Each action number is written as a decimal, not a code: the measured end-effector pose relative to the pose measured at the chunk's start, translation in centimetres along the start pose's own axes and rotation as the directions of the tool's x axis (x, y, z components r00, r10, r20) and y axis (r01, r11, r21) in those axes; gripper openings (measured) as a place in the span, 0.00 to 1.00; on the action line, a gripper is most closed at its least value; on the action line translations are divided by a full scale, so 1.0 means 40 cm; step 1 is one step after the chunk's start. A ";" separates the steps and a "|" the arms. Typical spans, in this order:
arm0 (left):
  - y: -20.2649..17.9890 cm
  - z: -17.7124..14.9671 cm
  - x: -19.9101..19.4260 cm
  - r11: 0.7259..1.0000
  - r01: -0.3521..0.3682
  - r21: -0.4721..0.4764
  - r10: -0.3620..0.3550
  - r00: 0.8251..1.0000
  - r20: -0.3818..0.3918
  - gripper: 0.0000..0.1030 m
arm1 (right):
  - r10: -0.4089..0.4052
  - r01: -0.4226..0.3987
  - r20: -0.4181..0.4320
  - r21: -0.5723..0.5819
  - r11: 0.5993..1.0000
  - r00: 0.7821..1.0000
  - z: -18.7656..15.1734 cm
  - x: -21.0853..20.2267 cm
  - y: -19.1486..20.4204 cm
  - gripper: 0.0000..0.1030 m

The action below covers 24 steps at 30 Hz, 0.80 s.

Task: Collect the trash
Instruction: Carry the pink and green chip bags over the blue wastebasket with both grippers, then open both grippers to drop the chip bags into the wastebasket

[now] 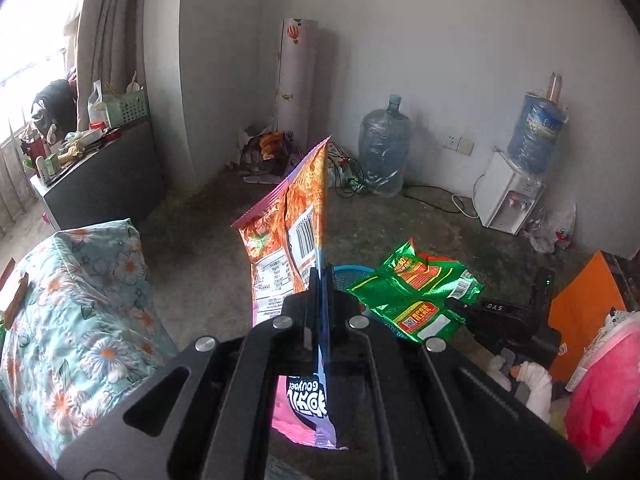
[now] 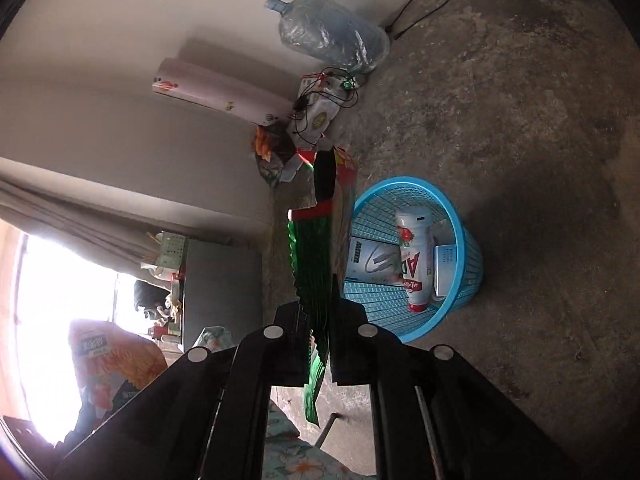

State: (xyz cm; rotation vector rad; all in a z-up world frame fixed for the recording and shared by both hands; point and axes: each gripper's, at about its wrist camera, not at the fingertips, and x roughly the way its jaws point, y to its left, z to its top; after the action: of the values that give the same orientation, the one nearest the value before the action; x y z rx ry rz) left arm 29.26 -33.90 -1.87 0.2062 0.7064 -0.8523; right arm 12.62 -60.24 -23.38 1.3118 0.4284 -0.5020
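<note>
Blue plastic basket sitting on the grey concrete floor, holding a white bottle with red and green print, a white box with grey lettering to one side of the bottle and a smaller white box to the other. Showing only a sliver of blue rim in the left wrist view, behind the wrappers.

Clamping, left gripper, fingers pressed together on an orange and pink snack bag, bag standing upright above the tips, barcode side facing the camera, pink lower end hanging down between the black arms. Appearing again at the lower left of the right wrist view.

Pinching, right gripper, fingers closed on a green foil wrapper, seen edge-on, sticking out past the tips just beside the basket rim. Spreading flat in the left wrist view, red labels showing, held in the air over the basket area.

Standing against the far wall: a large clear water jug on the floor, and a second blue jug sitting upside down on a small white dispenser. Leaning in the corner, a rolled sheet printed with balloons, with a heap of bags and cables at its foot.

Lying at the left, a floral cloth; at the right, something pink and an orange board.
</note>
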 end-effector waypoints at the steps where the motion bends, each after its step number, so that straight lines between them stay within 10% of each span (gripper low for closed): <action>1: 0.001 0.003 0.017 1.000 0.000 -0.001 0.000 1.000 -0.010 0.00 | -0.030 0.030 -0.001 0.010 0.999 1.000 0.003 0.037 -0.012 0.11; 3: 0.000 0.005 0.048 1.000 0.001 -0.006 -0.001 1.000 -0.029 0.00 | -0.082 0.082 -0.011 0.011 0.997 0.997 0.001 0.119 -0.040 0.15; 6: -0.003 0.004 0.093 1.000 0.007 -0.002 -0.007 0.998 -0.062 0.00 | -0.206 0.208 -0.079 0.019 0.978 0.975 -0.008 0.222 -0.111 0.49; 20: -0.227 0.025 0.419 0.990 0.105 0.094 -0.077 0.963 -0.259 0.00 | -0.076 0.094 -0.118 0.152 0.984 0.990 -0.015 0.173 -0.267 0.54; 24: -0.267 -0.009 0.553 0.990 0.115 0.078 -0.079 0.929 -0.363 0.46 | -0.058 0.083 -0.128 0.199 0.976 0.990 -0.015 0.169 -0.279 0.54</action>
State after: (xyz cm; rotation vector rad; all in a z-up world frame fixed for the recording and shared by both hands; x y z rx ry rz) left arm 31.04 -54.40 -15.30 0.4262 1.0245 -0.9565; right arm 11.76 -62.35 -36.24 1.5348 0.5370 -0.5383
